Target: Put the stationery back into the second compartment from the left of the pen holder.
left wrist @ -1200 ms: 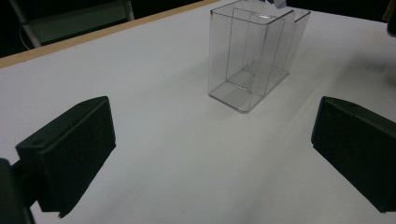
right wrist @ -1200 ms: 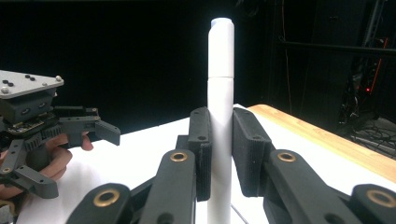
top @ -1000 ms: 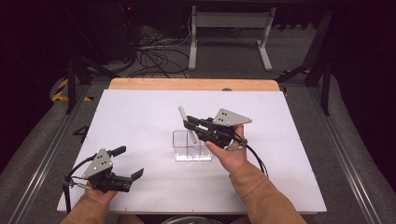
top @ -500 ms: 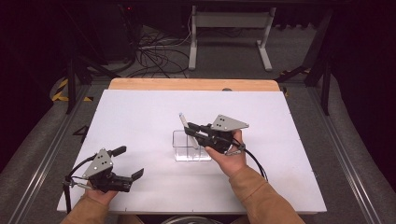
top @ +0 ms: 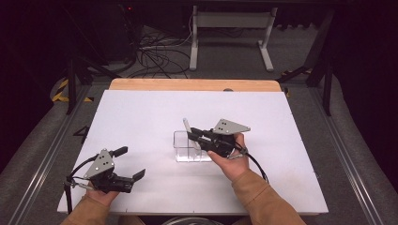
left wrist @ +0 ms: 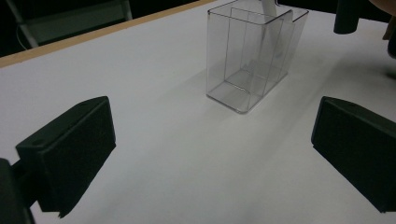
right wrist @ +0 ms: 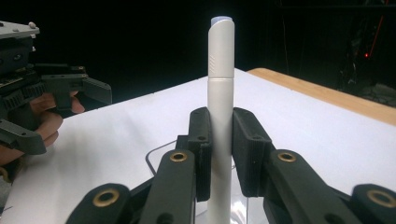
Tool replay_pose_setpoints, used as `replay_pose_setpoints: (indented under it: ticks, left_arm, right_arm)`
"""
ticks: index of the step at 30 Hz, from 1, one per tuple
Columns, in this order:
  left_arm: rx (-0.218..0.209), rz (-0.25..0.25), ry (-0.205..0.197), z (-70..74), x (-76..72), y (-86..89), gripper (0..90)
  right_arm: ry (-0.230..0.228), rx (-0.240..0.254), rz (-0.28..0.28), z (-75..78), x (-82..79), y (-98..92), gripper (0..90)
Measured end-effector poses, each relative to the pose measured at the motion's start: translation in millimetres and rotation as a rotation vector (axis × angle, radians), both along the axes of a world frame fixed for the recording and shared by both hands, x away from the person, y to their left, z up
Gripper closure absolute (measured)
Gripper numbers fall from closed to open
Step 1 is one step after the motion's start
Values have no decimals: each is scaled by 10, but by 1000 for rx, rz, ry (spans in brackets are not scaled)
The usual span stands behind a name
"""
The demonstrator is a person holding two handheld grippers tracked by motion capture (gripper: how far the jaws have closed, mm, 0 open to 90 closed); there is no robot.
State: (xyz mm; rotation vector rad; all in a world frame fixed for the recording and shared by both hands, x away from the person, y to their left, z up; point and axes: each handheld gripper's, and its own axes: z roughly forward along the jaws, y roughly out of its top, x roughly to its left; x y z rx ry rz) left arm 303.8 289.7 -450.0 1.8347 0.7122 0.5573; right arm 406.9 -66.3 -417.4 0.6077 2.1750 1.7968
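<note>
A clear plastic box with an inner divider (top: pixel 188 150) (left wrist: pixel 250 56) stands upright in the middle of the white table (top: pixel 141 117). My right gripper (top: pixel 193 133) (right wrist: pixel 220 149) is shut on a white pen (right wrist: pixel 220 93) (top: pixel 186 125), which stands upright with its lower end down inside the box. The pen's white shaft (left wrist: pixel 268 7) shows at the top of the box in the left gripper view. My left gripper (top: pixel 130 164) (left wrist: pixel 210 144) rests low at the table's front left, open, jaws wide apart with nothing between them, pointing toward the box.
A wooden strip (top: pixel 195 84) runs along the table's far edge. Beyond it are a metal stand (top: pixel 230 28) and cables (top: pixel 155 51) on the floor. The left hand and its gripper (right wrist: pixel 42 107) show at the left of the right gripper view.
My right gripper has lowered slightly with the pen, bringing it further down into the clear box. The left gripper has not moved.
</note>
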Motion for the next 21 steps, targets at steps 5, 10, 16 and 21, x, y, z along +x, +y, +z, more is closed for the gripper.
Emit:
replay_pose_setpoints:
  ticks: [5,10,16,21]
  left_arm:
    - [-3,0,1,-1,5,0,5]
    - [-3,1,0,0,2,-2,5]
    - [0,1,-5,5,2,-2,5]
    - [-3,5,-7,9,-1,6,5]
  right_arm:
    - [-60,-21,-66,75,-24,-60,460]
    - [-56,-62,-126,169,-49,-141,297]
    - [-61,-54,-149,295,-91,-224,191]
    - [-80,-56,-143,348,-120,-247,171]
